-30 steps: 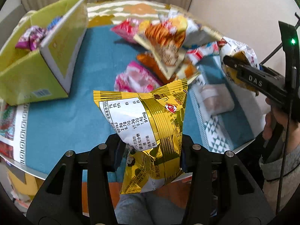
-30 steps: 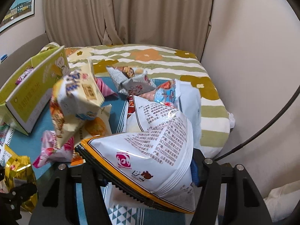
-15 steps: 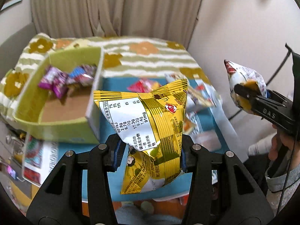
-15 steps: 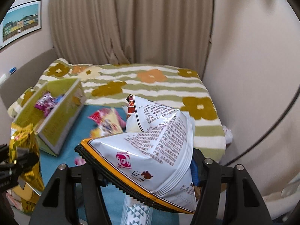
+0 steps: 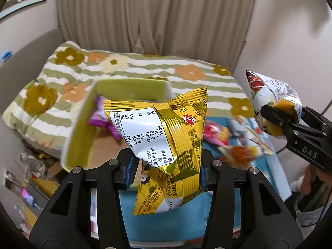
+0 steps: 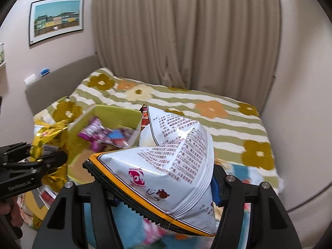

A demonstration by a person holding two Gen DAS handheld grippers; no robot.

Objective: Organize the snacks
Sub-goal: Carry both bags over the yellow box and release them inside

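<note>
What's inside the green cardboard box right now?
Purple and blue snack packets lie inside the green cardboard box, on its brown floor. The held gold packet hides the rest.

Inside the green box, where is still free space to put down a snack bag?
The brown floor of the green box is bare at its near part, between the near wall and the purple packets. The far part is crowded with purple and blue packets. Right of the box, loose snacks crowd the blue cloth.
</note>
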